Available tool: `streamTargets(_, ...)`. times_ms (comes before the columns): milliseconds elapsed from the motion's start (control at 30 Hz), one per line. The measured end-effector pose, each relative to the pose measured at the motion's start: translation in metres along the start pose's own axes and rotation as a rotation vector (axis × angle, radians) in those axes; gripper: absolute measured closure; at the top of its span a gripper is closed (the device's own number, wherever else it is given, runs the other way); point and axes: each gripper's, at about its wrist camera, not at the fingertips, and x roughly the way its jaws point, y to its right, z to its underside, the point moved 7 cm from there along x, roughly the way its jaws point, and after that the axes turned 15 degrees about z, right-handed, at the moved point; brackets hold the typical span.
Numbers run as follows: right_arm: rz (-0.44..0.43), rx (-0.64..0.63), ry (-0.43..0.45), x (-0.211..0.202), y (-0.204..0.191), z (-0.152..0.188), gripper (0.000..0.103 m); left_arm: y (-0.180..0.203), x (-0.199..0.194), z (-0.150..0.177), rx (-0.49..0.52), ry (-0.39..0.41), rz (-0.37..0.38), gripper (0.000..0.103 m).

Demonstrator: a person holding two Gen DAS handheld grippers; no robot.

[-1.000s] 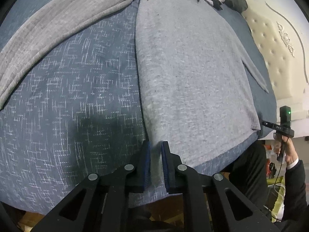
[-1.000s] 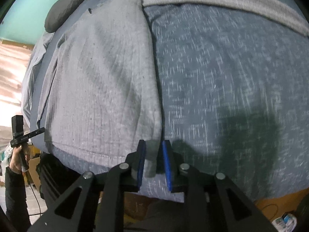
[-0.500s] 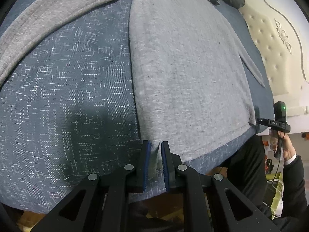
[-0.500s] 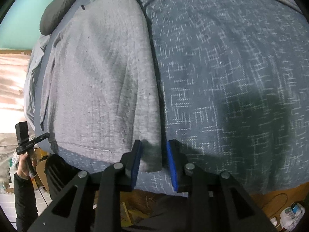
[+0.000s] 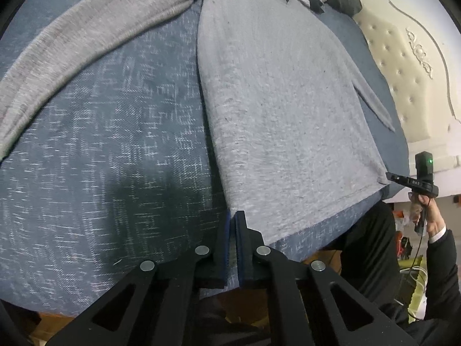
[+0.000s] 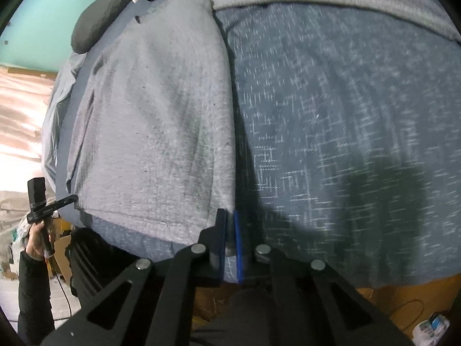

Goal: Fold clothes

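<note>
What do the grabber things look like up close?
Both the left gripper and right gripper are black, with cut-out angled arms, round silver rivets and flat blue pads on the fingers.

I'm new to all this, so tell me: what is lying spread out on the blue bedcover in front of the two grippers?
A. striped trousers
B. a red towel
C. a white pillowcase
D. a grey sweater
D: a grey sweater lies flat on the blue bedcover, one long sleeve stretched sideways.
</note>
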Motion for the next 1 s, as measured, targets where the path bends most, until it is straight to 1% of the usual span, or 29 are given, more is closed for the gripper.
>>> streamTargets(133, 0.001, -0.004, 0.014, -0.007, 0.01, 0.009, 0.099, -0.002, -0.003, 0.006, -0.001, 0.0, 0.002, 0.1)
streamTargets(300, 0.031, -0.011, -0.023, 0.012, 0.022, 0.013, 0.099, -0.016, 0.006, 0.011, -0.029, -0.019, -0.005, 0.1)
streamTargets(367, 0.05, -0.008, -0.038, 0.026, 0.024, 0.015, 0.099, -0.022, 0.011, 0.013, -0.04, -0.031, -0.012, 0.1)
streamTargets(433, 0.048, 0.006, -0.041, 0.034, 0.025, 0.014, 0.099, -0.026, 0.015, 0.014, -0.05, -0.037, -0.016, 0.1)
streamTargets(533, 0.05, 0.003, -0.023, 0.036, 0.022, 0.008, 0.098, -0.025, 0.018, 0.012, -0.041, -0.043, -0.028, 0.1)
streamTargets(633, 0.043, -0.02, 0.012, 0.029, 0.013, 0.001, 0.097, -0.022, 0.021, 0.009, -0.029, -0.049, -0.037, 0.099)
streamTargets(733, 0.069, -0.057, 0.058, 0.02, 0.003, -0.006, 0.087, -0.018, 0.021, 0.005, -0.019, -0.045, -0.043, 0.098)
streamTargets(800, 0.074, -0.093, 0.083, 0.014, -0.007, -0.009, 0.077, -0.016, 0.019, 0.003, -0.017, -0.037, -0.046, 0.096)
streamTargets(933, 0.084, -0.19, 0.091, 0.019, -0.036, -0.005, 0.076, -0.012, 0.015, -0.001, -0.014, -0.021, -0.045, 0.092)
streamTargets(967, 0.097, -0.214, 0.083, 0.023, -0.041, -0.004, 0.076, -0.011, 0.013, -0.001, -0.012, -0.017, -0.042, 0.087)
streamTargets(1000, 0.109, -0.234, 0.071, 0.028, -0.045, -0.003, 0.076, -0.01, 0.012, -0.001, -0.01, -0.015, -0.04, 0.079)
